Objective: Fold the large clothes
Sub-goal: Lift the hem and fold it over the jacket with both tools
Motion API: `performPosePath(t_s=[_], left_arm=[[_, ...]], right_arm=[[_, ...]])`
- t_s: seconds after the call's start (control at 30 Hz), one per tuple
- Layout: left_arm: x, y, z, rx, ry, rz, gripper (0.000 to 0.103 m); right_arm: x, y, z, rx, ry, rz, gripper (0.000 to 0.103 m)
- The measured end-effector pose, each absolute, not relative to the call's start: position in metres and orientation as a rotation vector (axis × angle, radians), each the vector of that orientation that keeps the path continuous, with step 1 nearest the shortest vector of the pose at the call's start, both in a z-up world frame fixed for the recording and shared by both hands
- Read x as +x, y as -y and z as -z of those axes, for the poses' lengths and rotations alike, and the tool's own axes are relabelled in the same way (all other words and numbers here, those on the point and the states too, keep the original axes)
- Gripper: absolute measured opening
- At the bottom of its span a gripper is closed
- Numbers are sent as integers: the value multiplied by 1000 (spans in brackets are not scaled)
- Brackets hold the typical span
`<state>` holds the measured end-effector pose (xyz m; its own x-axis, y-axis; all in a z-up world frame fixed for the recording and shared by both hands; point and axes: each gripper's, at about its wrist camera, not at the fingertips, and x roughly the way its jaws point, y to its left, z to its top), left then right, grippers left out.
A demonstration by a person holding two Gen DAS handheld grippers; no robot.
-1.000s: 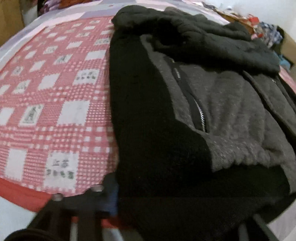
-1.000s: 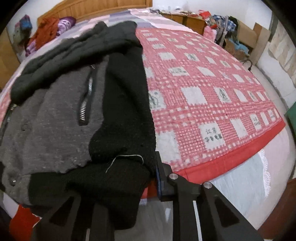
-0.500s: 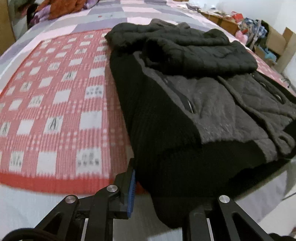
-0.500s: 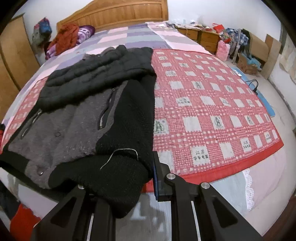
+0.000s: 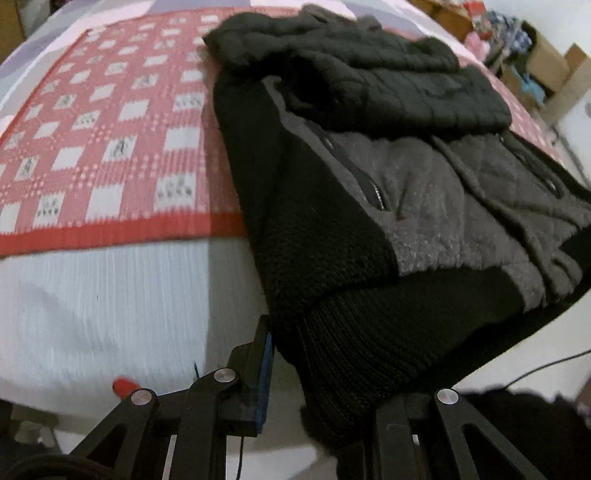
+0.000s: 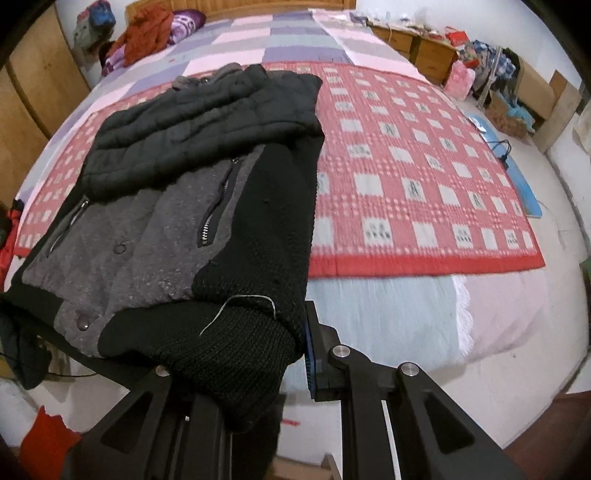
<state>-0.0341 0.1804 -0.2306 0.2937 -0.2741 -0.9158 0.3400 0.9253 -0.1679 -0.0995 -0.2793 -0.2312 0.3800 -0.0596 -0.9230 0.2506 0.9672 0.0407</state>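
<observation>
A black and grey jacket lies on the bed, its quilted black hood folded down over the chest and its black sleeves laid along both sides. Its lower end hangs raised past the bed's near edge. My left gripper is shut on the ribbed black cuff and hem at the jacket's left corner. My right gripper is shut on the ribbed cuff at the right corner, where a loose pale thread dangles. The cloth hides the inner finger of each gripper.
A red-and-white checked blanket covers the near half of the bed over a pale sheet. Clothes are piled by the wooden headboard. Cabinets and cardboard boxes stand to the right. Red cloth lies on the floor.
Both grippers have risen and drawn back from the bed with the jacket's lower corners in them. The hem now hangs past the bed's edge, and more of the bed and room shows.
</observation>
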Motion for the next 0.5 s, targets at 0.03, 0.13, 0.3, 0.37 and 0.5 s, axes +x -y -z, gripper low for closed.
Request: performPosePath(t_s=[0.03, 0.13, 0.3, 0.37, 0.5], left_arm=[[-33, -181, 229, 64, -1214, 412, 17], [-17, -179, 217, 59, -1207, 409, 17], [43, -165, 179, 90, -1132, 405, 17], [72, -159, 164, 103, -1099, 399, 17], [155, -149, 136, 95, -1026, 376, 17]], right_arm=[[-100, 280, 228, 183, -1174, 193, 16], [-90, 283, 214, 184, -1149, 169, 16], [-30, 298, 174, 216, -999, 100, 16], [2, 307, 161, 217, -940, 72, 16], [93, 335, 137, 227, -838, 10, 16]])
